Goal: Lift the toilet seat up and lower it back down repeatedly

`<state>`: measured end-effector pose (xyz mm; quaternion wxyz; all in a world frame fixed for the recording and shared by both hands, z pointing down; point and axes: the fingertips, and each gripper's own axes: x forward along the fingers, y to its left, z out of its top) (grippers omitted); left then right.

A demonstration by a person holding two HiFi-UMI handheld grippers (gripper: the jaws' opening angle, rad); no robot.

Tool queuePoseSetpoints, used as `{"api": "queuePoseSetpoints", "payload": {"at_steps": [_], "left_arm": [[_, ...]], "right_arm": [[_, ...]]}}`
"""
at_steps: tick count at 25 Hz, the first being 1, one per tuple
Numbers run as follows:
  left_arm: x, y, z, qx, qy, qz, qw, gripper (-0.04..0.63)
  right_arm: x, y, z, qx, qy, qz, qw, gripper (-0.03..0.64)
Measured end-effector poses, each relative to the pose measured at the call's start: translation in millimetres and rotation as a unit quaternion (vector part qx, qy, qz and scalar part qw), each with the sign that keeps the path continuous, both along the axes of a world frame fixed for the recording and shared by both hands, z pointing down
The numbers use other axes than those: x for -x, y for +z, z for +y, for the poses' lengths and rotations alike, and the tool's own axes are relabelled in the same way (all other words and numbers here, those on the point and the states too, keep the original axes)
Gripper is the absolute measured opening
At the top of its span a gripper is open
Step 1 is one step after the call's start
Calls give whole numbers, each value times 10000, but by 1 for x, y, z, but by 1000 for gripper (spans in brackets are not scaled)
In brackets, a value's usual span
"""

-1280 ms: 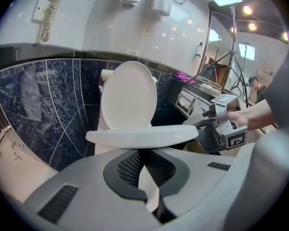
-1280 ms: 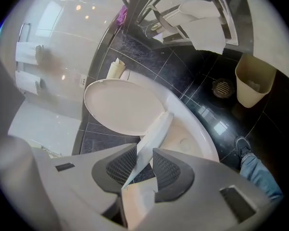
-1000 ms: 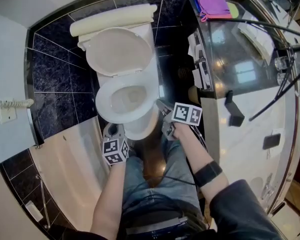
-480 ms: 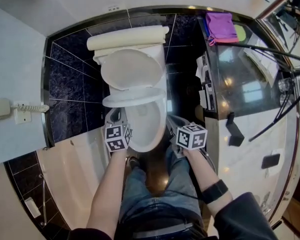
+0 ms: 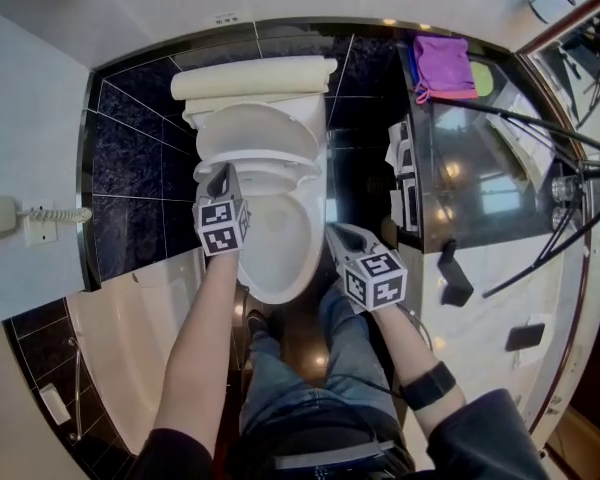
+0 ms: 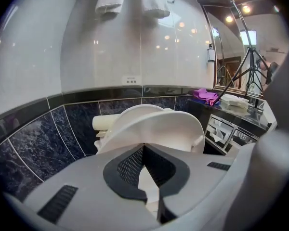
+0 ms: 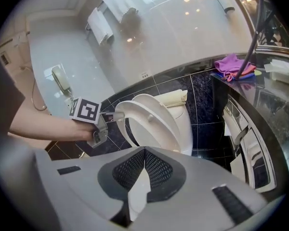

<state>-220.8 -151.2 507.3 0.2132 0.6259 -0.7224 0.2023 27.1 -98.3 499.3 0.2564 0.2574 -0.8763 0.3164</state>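
Note:
The white toilet [image 5: 280, 248] stands against dark tiles, its lid [image 5: 255, 128] upright against the tank [image 5: 252, 76]. The seat [image 5: 280, 176] is partly raised, tilted between bowl and lid. My left gripper [image 5: 220, 175] is shut, its tips against the seat's left rim; the right gripper view shows it [image 7: 116, 115] touching the seat [image 7: 125, 129] there. In the left gripper view the shut jaws [image 6: 143, 148] point at the seat [image 6: 159, 126] just ahead. My right gripper [image 5: 332, 230] is shut on nothing, to the right of the bowl and apart from the seat [image 7: 144, 150].
A glossy dark counter [image 5: 480, 158] with a purple cloth [image 5: 442, 63] stands close on the right, with tripod legs [image 5: 540, 118] over it. A white bathtub [image 5: 165, 313] lies at the left. A wall phone [image 5: 0, 216] hangs at far left. The person's legs are just before the bowl.
The seat has risen from flat on the bowl to partly raised. My left gripper moved from the bowl's front up to the seat's left rim. The right gripper drew back and rolled.

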Motion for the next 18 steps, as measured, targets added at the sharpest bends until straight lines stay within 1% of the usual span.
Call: {"api": "queuePoseSetpoints", "payload": {"at_steps": [4, 9, 13, 18], "left_arm": [[8, 2, -22, 25, -64, -28, 10000, -2], [15, 7, -31, 131, -65, -84, 9999, -2], [14, 5, -24, 186, -12, -138, 9997, -2], [-1, -12, 0, 242, 205, -184, 9993, -2]], "right_arm": [[-6, -3, -14, -87, -36, 43, 9999, 12], [-8, -5, -26, -110, -24, 35, 9999, 12], [-4, -5, -30, -134, -7, -9, 9999, 12], [1, -16, -26, -204, -10, -24, 9998, 12]]}}
